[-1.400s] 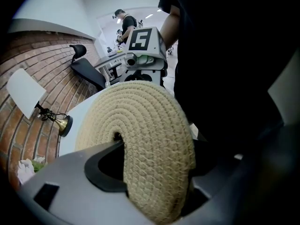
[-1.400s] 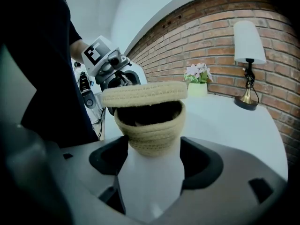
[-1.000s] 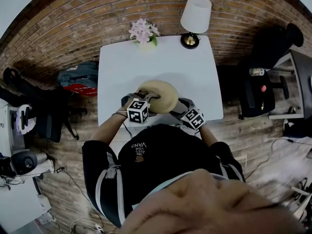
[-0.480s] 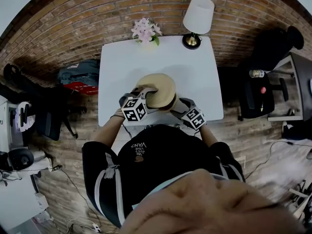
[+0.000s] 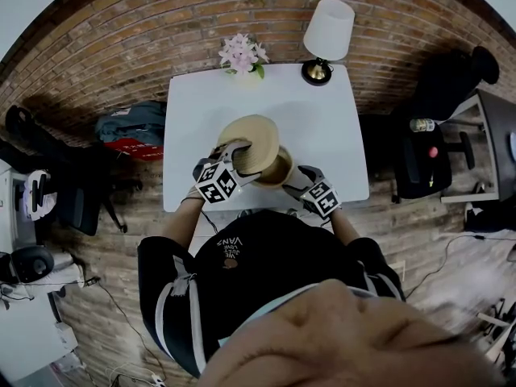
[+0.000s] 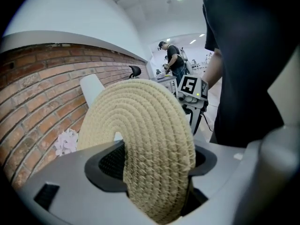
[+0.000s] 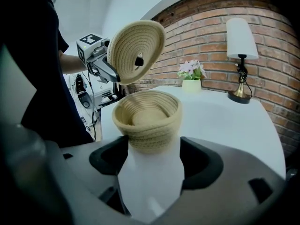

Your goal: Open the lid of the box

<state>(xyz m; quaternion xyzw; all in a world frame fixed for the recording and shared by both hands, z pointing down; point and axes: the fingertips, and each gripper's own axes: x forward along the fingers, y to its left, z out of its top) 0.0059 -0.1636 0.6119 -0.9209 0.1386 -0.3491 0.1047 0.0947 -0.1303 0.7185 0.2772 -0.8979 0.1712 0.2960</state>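
A round woven lid (image 5: 251,139) is off the box, raised and tilted on edge, with my left gripper (image 5: 235,156) shut on its rim. In the left gripper view the lid (image 6: 140,135) fills the gap between the jaws of that gripper (image 6: 152,161). The woven box (image 5: 279,168) stands uncovered on the white table (image 5: 314,127) near its front edge. My right gripper (image 7: 150,153) is shut on the near wall of the box (image 7: 147,118). From the right gripper view the lid (image 7: 136,50) hangs above and left of the box, and the box looks empty inside.
A lamp (image 5: 326,31) and a pot of pink flowers (image 5: 242,55) stand at the table's far edge. A backpack (image 5: 133,127) lies on the floor to the left, and a chair (image 5: 427,156) stands to the right. A brick wall runs behind the table.
My left gripper has lifted the lid up off the box and rolled it onto its edge. The right gripper and the box have stayed in place.
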